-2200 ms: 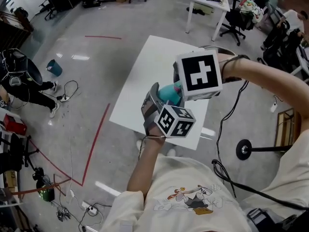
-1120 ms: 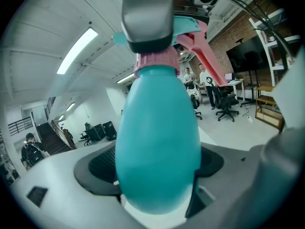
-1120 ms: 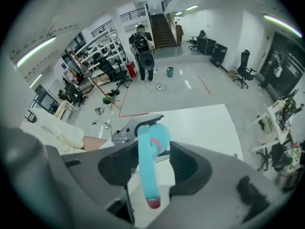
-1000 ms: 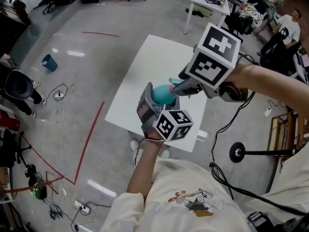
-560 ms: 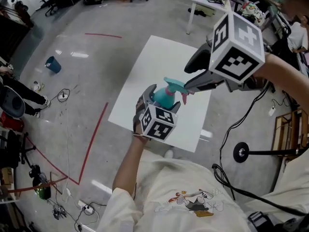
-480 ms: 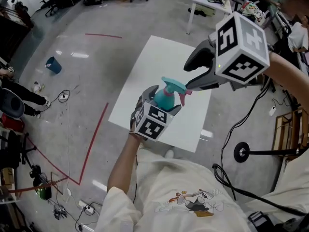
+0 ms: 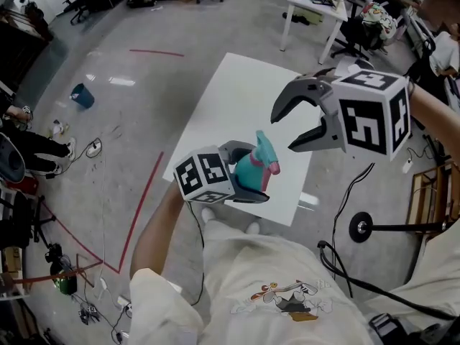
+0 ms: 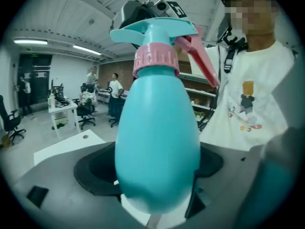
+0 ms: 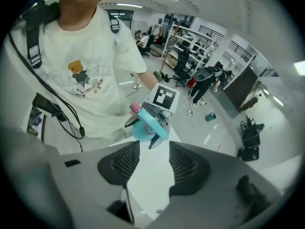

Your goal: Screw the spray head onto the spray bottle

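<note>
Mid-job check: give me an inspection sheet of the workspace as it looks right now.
Surface: white table, bare where visible.
Job's things: teal spray bottle with the spray head seated on its neck; how tight it is cannot be told.
Clutter: nothing seen on the table.
Grippers: left gripper shut on the bottle's body, holding it above the table; right gripper open, empty, apart from the bottle.
Cables: black cable hanging from the right arm; loose leads on the floor.
Surroundings: blue bucket, red floor tape, desk with office chairs beyond.
</note>
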`<state>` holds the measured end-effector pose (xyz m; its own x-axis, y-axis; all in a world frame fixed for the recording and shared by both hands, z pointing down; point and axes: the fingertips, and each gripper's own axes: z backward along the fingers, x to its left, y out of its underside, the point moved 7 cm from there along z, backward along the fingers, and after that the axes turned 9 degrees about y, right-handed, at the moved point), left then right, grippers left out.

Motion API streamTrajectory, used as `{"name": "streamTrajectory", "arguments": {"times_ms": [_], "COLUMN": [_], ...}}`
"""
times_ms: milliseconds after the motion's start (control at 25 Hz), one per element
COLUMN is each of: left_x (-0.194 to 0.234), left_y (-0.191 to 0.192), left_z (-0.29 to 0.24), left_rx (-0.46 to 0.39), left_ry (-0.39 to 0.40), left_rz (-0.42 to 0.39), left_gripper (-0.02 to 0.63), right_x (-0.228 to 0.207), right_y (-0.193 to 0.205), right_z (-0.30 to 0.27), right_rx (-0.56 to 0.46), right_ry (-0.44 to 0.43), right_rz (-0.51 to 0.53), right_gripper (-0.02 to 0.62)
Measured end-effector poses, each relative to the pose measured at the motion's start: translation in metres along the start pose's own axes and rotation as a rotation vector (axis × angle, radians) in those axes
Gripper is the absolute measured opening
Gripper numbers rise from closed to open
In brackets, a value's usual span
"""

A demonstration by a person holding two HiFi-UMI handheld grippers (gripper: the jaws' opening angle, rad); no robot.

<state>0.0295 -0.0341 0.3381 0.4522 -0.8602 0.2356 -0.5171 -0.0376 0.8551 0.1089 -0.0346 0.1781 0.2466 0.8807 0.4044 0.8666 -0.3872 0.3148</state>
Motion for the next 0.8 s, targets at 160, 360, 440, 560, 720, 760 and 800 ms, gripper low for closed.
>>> {"name": "streamTrajectory", "arguments": {"times_ms": [160, 360, 440, 560, 720, 760, 800], "left_x": [-0.013, -0.022, -0.024, -0.027, -0.030, -0.029, -0.028], "left_y": [-0.003, -0.003, -0.003, -0.007, -0.011, -0.012, -0.012], "left_z": [-0.009, -0.017, -0.020, -0.024, -0.028, -0.029, -0.030], "left_rx": [0.006, 0.046, 0.065, 0.063, 0.074, 0.079, 0.085], "left_ry": [0.162, 0.273, 0.294, 0.312, 0.318, 0.319, 0.319], "left_rz": [-0.033, -0.061, -0.072, -0.083, -0.101, -0.103, -0.105], "left_gripper": [0.445, 0.445, 0.445, 0.445, 0.445, 0.445, 0.445], "right_x": [0.014, 0.031, 0.035, 0.042, 0.051, 0.052, 0.052], "right_y": [-0.019, -0.033, -0.036, -0.038, -0.039, -0.038, -0.037], "right_z": [-0.001, -0.011, -0.017, -0.024, -0.028, -0.028, -0.029], "right_rx": [-0.042, -0.028, -0.031, -0.028, -0.029, -0.028, -0.028], "right_ry": [-0.043, -0.106, -0.131, -0.180, -0.233, -0.242, -0.249], "right_rz": [0.133, 0.232, 0.252, 0.280, 0.288, 0.289, 0.288], "right_gripper": [0.190, 0.190, 0.189, 0.189, 0.187, 0.187, 0.187]}}
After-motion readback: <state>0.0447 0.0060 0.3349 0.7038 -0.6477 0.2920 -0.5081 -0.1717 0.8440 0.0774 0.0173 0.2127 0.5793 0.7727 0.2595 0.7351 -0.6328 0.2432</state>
